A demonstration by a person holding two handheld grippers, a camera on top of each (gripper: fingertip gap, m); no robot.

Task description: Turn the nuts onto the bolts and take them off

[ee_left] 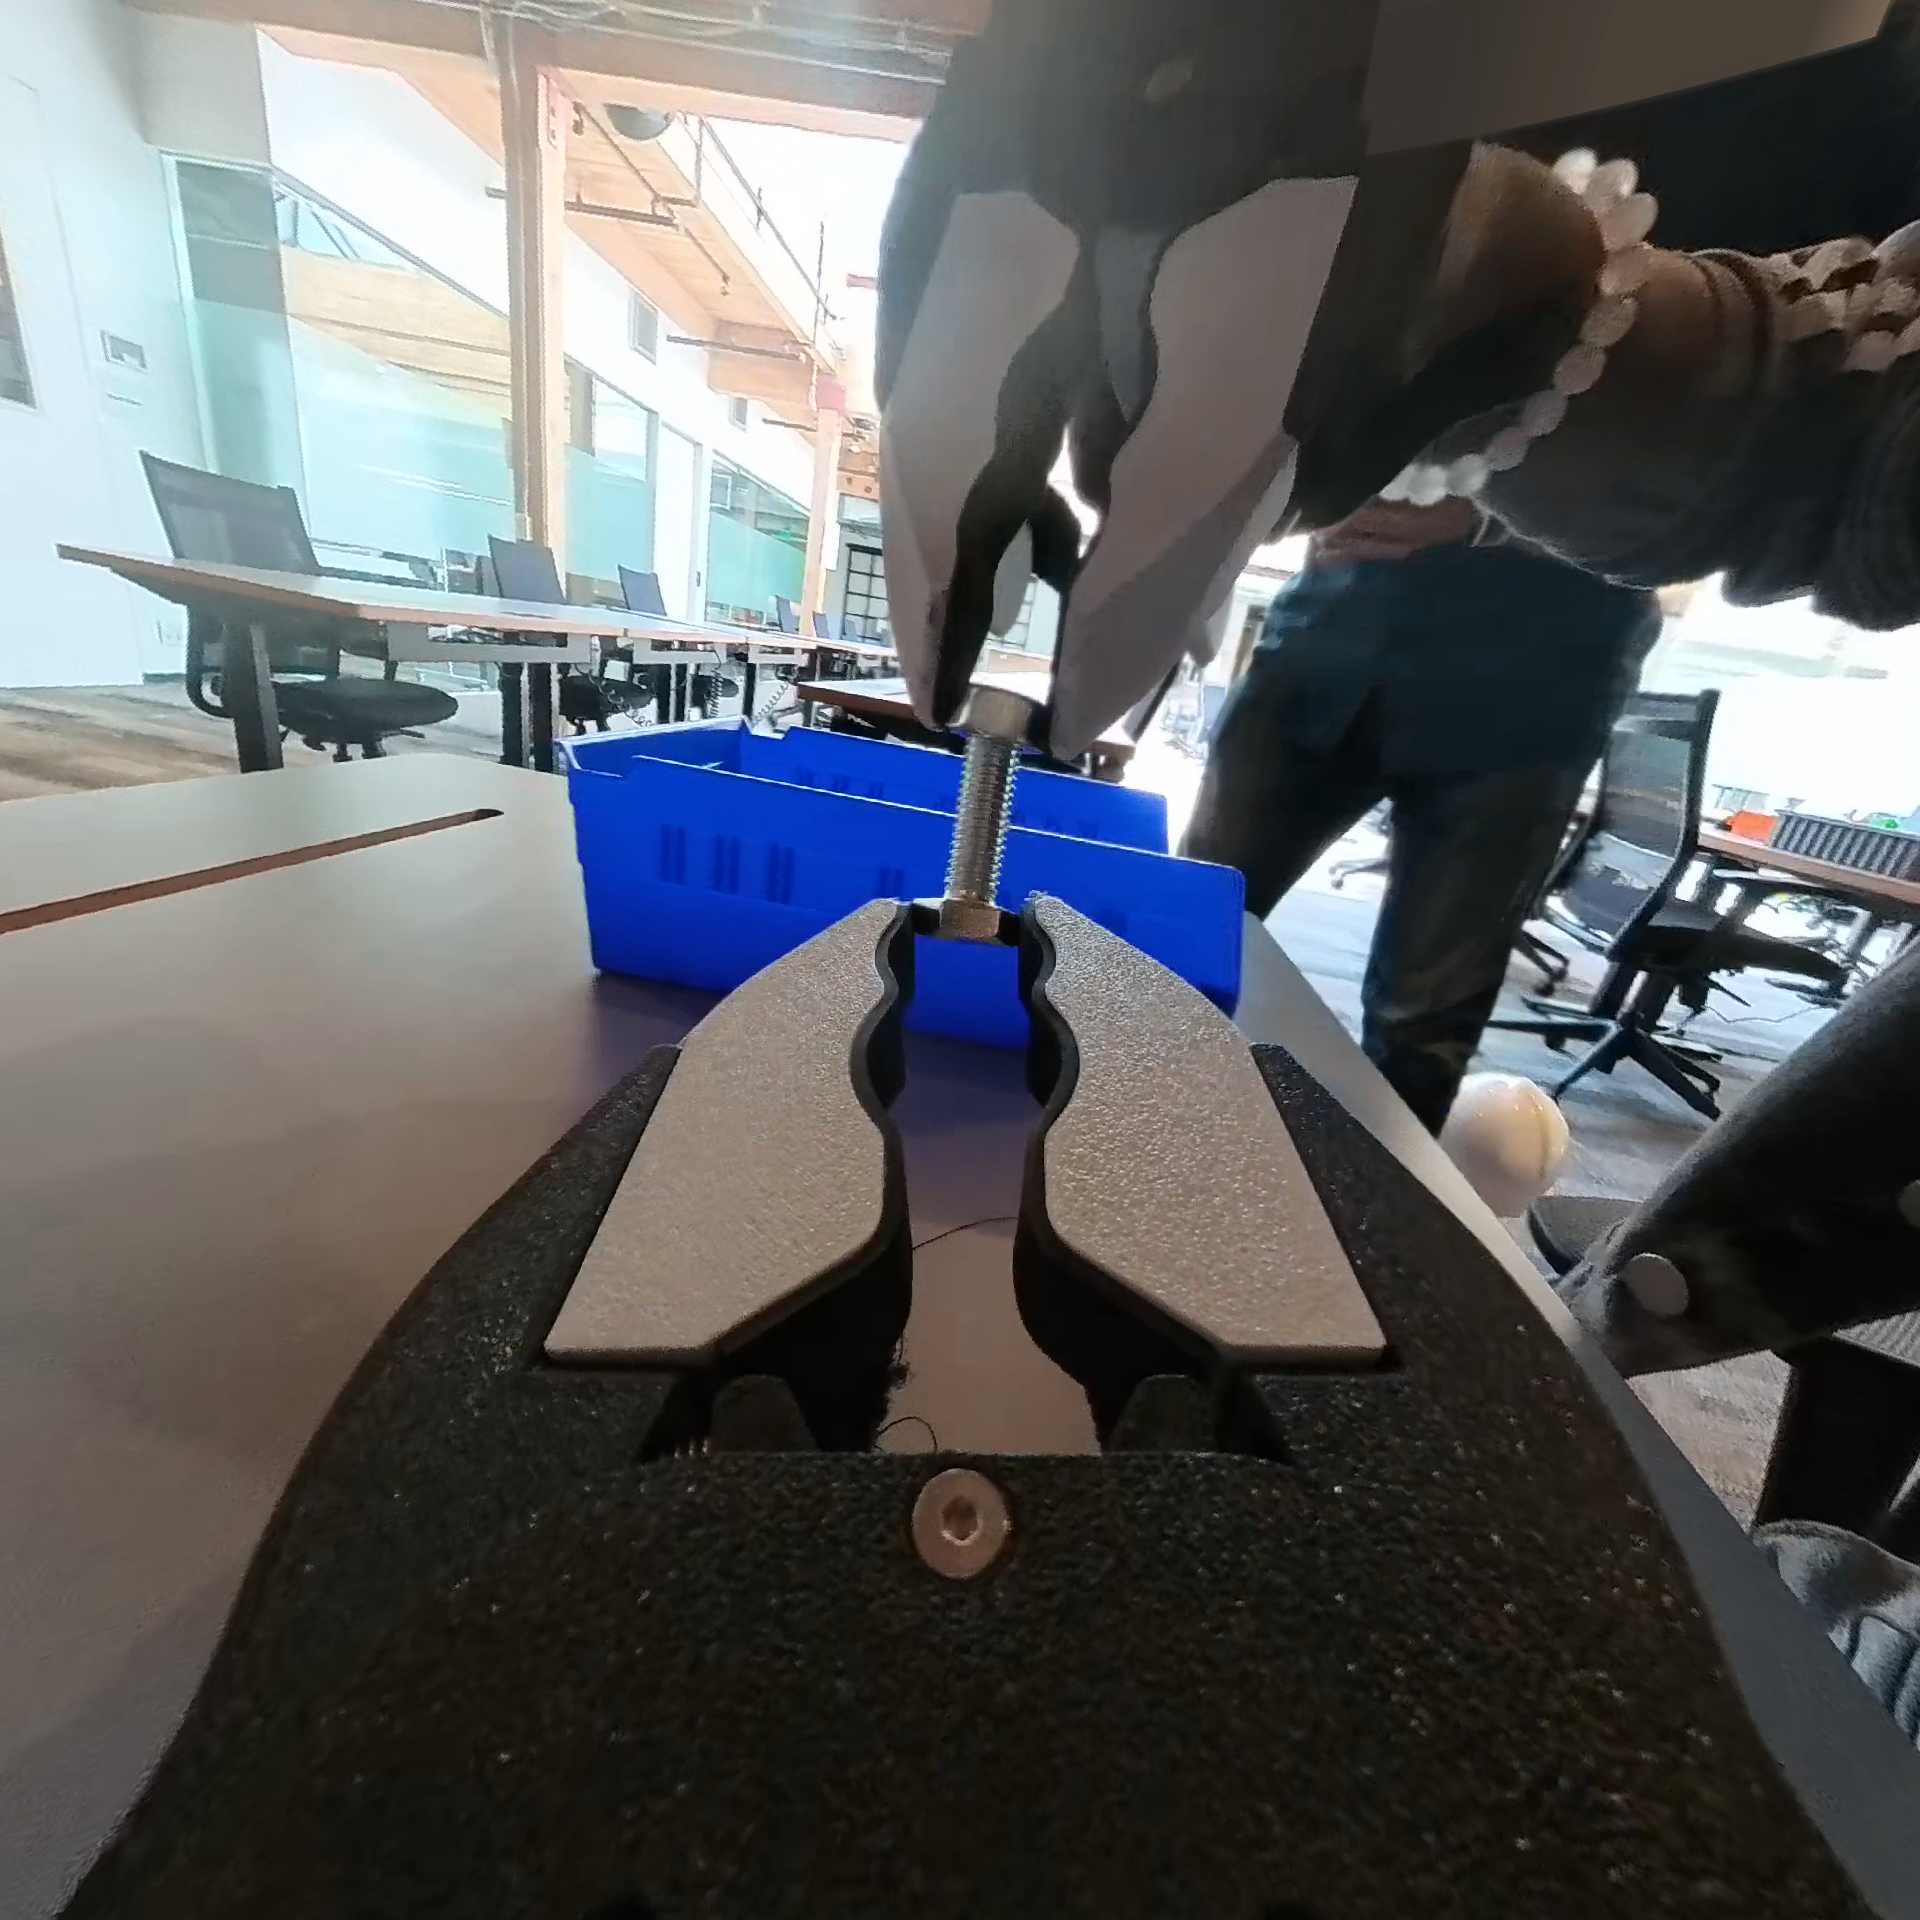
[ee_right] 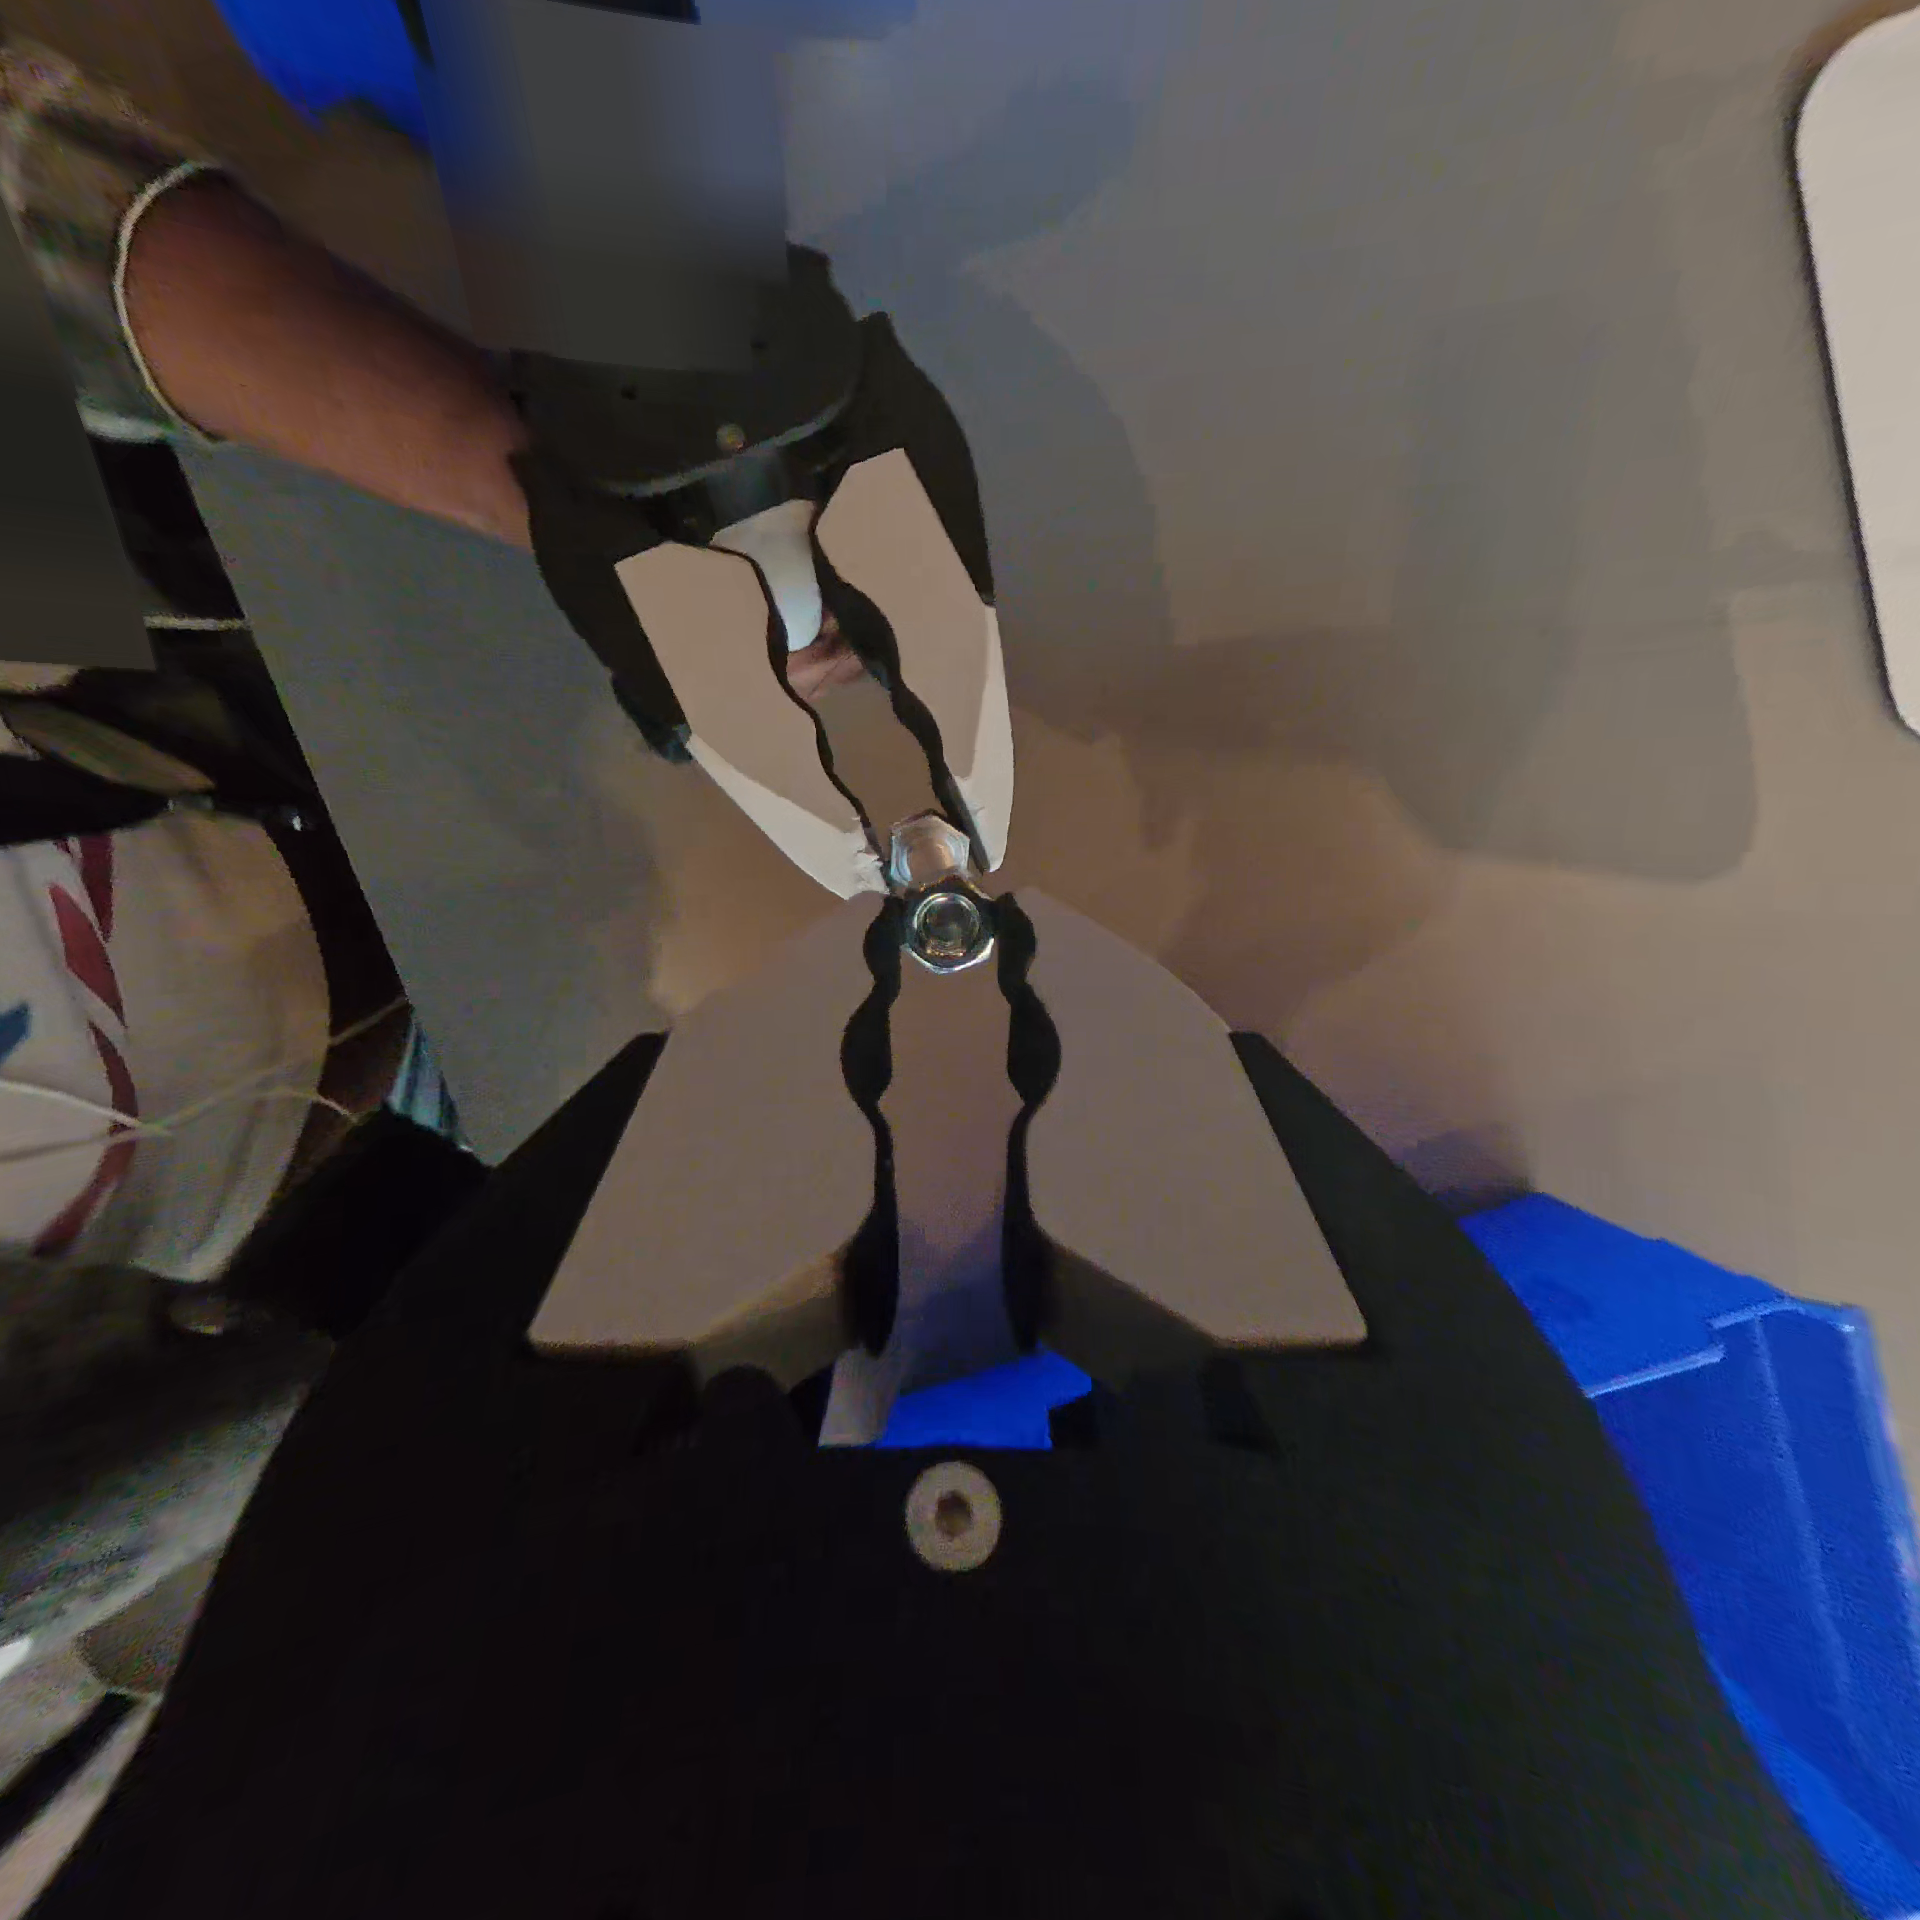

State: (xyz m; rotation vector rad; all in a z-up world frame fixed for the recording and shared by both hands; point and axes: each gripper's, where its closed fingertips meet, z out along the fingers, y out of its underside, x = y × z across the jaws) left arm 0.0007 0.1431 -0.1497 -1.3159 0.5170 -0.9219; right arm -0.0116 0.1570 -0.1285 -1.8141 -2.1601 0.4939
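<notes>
A silver bolt (ee_left: 977, 821) stands upright above the table (ee_left: 312, 1039). My left gripper (ee_left: 968, 920) lies level and is shut on the bolt's hex head (ee_left: 971, 920) at the bottom. My right gripper (ee_left: 997, 717) comes down from above and is shut on a hex nut (ee_left: 1000, 713) at the top of the thread. In the right wrist view, looking down, my right gripper (ee_right: 945, 925) grips the nut (ee_right: 945, 928), and the left gripper (ee_right: 925, 852) holds the bolt head (ee_right: 920, 847) just beyond it.
A blue plastic bin (ee_left: 779, 862) stands on the table right behind the bolt; it also shows in the right wrist view (ee_right: 1714, 1455). The table edge (ee_left: 1351, 1039) runs on the right, with a person (ee_left: 1455, 779) and office chairs (ee_left: 1662, 935) beyond. A white object (ee_right: 1870, 364) lies at the far corner. Only a small space, under 4 cm, lies between the two pairs of fingers.
</notes>
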